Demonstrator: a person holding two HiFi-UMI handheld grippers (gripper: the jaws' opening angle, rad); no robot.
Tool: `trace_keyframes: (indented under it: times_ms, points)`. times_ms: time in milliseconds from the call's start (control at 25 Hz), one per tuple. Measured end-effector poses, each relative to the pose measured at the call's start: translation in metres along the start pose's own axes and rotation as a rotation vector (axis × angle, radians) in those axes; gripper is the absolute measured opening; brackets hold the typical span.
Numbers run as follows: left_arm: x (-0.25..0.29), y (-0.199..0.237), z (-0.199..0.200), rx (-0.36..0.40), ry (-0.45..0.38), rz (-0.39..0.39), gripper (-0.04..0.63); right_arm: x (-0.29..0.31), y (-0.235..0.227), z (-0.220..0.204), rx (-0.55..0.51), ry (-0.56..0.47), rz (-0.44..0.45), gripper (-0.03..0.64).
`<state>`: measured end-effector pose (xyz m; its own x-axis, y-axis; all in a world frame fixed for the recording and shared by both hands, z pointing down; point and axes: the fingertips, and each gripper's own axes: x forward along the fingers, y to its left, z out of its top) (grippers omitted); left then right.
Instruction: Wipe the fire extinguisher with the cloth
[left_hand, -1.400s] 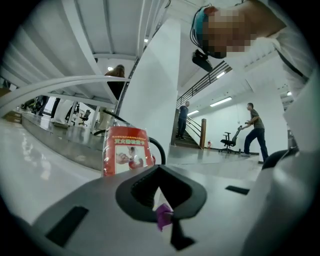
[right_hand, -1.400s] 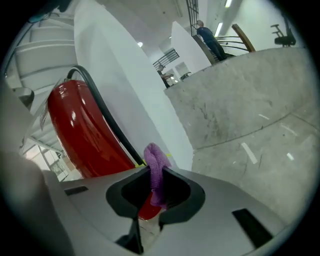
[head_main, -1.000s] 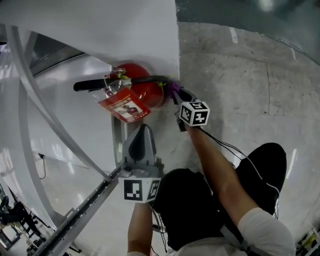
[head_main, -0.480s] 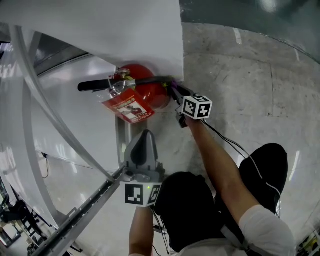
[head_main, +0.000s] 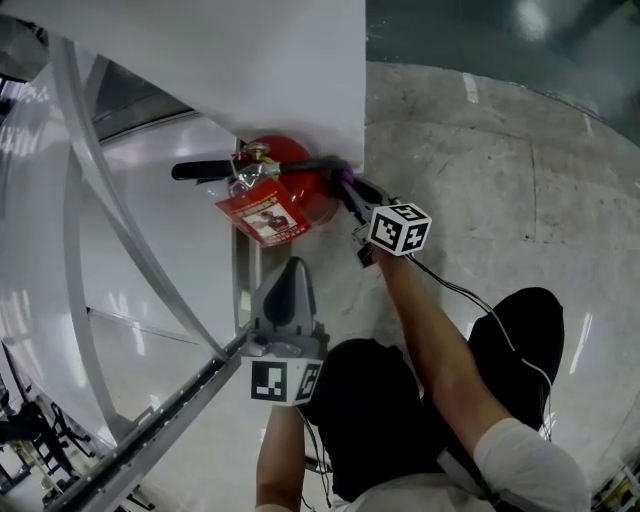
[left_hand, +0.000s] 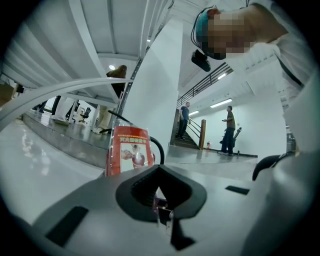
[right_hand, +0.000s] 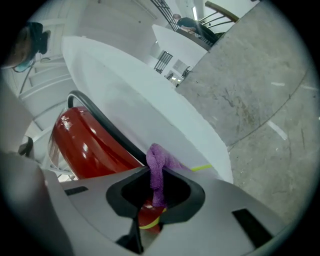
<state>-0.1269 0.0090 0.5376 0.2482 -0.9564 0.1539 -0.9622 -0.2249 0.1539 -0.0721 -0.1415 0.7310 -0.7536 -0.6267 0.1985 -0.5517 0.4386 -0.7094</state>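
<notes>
Right gripper (head_main: 350, 196) held purple cloth (right_hand: 159, 172) at the fire extinguisher (head_main: 300, 185)
Its own view showed jaws clenching cloth; left gripper (left_hand: 160, 201) jaws together, empty

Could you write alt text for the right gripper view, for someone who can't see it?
The right gripper holds a purple cloth pinched in its fingers, close beside a red fire extinguisher with a black hose. A white panel stands behind it; grey concrete floor lies to the right.
</notes>
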Motion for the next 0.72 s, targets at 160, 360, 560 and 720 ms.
trace_keyframes:
  times_ms: [160,360,560,720]
  points:
    - [-0.001,-0.004,0.006,0.005,-0.01,-0.012,0.005,-0.007,0.018,0.017,-0.031,-0.023,0.028,0.057]
    - [-0.004,-0.007,0.008,0.006,-0.015,-0.023,0.005,-0.021,0.039,0.041,-0.051,-0.066,0.074,0.057]
    - [-0.007,-0.007,0.009,0.002,-0.015,-0.02,0.005,-0.04,0.065,0.066,-0.071,-0.107,0.115,0.057]
    - [-0.007,-0.008,0.01,0.009,-0.015,-0.03,0.005,-0.049,0.082,0.086,-0.099,-0.126,0.133,0.057]
